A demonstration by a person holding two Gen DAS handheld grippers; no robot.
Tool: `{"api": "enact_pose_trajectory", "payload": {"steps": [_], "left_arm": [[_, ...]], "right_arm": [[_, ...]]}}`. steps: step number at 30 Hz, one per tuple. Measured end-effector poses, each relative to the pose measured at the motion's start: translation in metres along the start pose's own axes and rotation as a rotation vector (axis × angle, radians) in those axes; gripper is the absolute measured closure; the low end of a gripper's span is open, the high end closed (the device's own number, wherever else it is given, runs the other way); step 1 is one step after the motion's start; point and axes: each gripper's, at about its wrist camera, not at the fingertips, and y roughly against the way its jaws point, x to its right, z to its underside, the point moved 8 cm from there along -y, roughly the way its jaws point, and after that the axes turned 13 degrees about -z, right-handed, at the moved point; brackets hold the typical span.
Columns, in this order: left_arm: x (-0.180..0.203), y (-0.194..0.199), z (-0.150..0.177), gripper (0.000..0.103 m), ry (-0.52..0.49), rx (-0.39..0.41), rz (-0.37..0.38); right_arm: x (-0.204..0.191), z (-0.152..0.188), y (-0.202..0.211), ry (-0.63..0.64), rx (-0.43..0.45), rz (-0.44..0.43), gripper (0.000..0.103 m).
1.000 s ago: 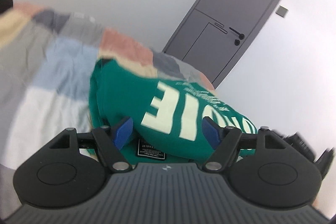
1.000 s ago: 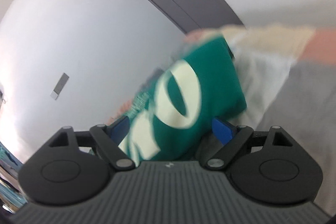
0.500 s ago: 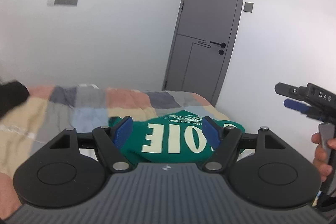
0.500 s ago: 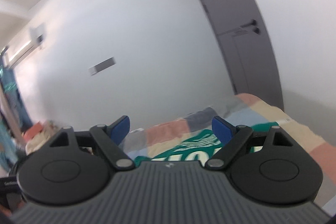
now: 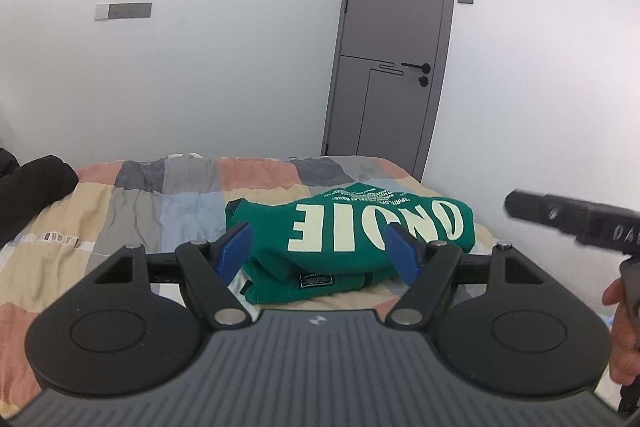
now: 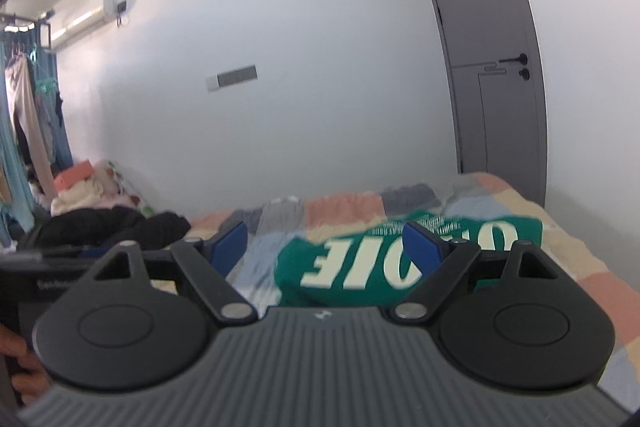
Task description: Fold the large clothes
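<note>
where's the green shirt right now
The folded green shirt lies on the patchwork bedspread near the bed's right edge, below the grey door, held by neither gripper.

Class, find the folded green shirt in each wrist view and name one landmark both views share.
Left wrist view: green shirt lies lower centre, on the patchwork bed, seen between the blue fingers.
Right wrist view: green shirt lies lower right of centre, partly behind the right-hand finger.
Shared landmark: the grey door.

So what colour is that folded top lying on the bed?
Green with large cream lettering: the folded top shows best in the left wrist view.
</note>
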Motion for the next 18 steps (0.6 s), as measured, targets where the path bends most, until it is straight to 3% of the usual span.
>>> {"api": "enact_pose_trajectory", "payload": {"steps": [14, 18], "left_arm": [[-0.005, -0.008, 0.022, 0.022, 0.022, -0.023, -0.016], [-0.009, -0.010, 0.021, 0.015, 0.043, -0.018, -0.018]], "right_arm": [[-0.001, 0.039, -0.002, -0.005, -0.083, 0.049, 0.016], [0.002, 0.041, -0.003, -0.003, -0.094, 0.057, 0.016]]}}
